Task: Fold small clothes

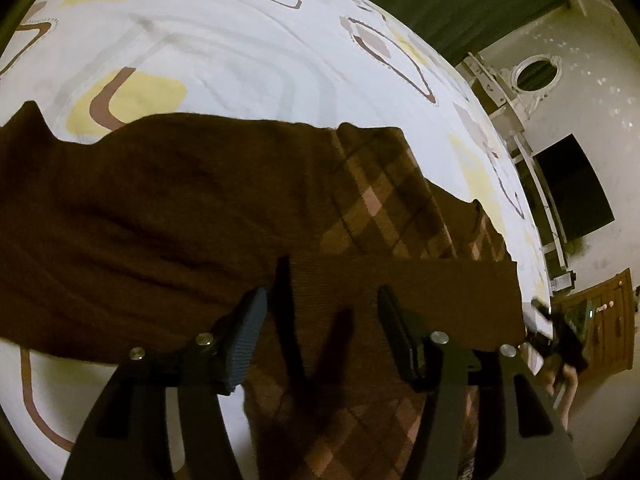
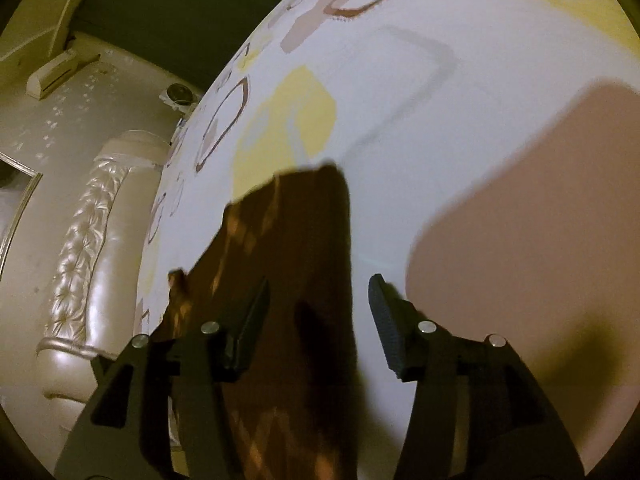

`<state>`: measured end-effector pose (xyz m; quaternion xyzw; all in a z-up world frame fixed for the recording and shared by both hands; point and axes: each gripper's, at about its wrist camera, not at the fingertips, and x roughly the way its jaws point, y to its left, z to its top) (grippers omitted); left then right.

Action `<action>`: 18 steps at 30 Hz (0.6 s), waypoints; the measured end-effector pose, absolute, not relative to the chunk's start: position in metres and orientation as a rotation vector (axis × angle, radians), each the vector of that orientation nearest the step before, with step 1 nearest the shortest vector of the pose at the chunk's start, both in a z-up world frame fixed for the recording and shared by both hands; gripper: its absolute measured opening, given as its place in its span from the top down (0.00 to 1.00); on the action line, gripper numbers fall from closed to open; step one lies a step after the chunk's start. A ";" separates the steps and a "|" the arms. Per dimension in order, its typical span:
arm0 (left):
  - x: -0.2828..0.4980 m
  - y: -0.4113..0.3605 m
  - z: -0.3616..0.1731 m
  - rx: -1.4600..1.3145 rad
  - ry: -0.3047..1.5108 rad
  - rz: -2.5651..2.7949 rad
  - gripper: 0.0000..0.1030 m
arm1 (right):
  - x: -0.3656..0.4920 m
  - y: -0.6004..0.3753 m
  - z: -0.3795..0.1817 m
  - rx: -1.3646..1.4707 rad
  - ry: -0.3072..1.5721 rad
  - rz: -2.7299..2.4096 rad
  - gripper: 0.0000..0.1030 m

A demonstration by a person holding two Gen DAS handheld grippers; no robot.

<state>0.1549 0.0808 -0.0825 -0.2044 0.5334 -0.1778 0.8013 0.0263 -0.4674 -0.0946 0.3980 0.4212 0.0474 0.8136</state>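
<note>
Left gripper point(image 1: 320, 332) jaws parted, nothing grasped, above ribbed hem of brown knitted garment with argyle panel point(image 1: 180, 208) spread across patterned white bedsheet point(image 1: 224, 48). Right gripper point(image 2: 318, 312) likewise released, straddling garment's edge. Advice: pinch hem corners squarely, lift together, fold evenly.

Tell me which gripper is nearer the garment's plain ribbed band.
Left. The left gripper hangs open directly over the ribbed band; the right gripper is open at the brown garment's other edge.

My left gripper point(image 1: 320, 332) hangs with jaws apart above the brown garment point(image 1: 180, 208), nothing pinched. The garment lies flat on the patterned bedsheet point(image 1: 224, 48), its plaid panel point(image 1: 384, 208) beyond my fingertips.
</note>
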 end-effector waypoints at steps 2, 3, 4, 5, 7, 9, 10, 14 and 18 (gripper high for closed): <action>0.154 0.080 -0.082 -0.442 1.142 -0.377 0.43 | 0.017 -0.459 -0.098 0.840 0.908 0.108 0.50; 0.153 0.080 -0.081 -0.444 1.143 -0.376 0.43 | 0.013 -0.454 -0.099 0.815 0.907 0.103 0.50; 0.152 0.080 -0.080 -0.445 1.143 -0.377 0.43 | 0.011 -0.451 -0.100 0.796 0.902 0.098 0.50; 0.151 0.081 -0.079 -0.448 1.144 -0.379 0.43 | 0.010 -0.449 -0.101 0.788 0.899 0.093 0.50; 0.147 0.084 -0.077 -0.459 1.146 -0.381 0.43 | 0.007 -0.449 -0.098 0.791 0.891 0.080 0.50; 0.141 0.092 -0.072 -0.496 1.136 -0.397 0.43 | 0.005 -0.448 -0.091 0.780 0.877 0.052 0.50; 0.137 0.097 -0.070 -0.515 1.131 -0.402 0.41 | 0.002 -0.447 -0.086 0.773 0.862 0.043 0.50; 0.122 0.133 -0.057 -0.604 1.075 -0.412 0.30 | -0.007 -0.442 -0.069 0.751 0.807 0.026 0.48; 0.105 0.181 -0.047 -0.709 1.020 -0.404 0.28 | -0.012 -0.433 -0.063 0.744 0.786 0.025 0.44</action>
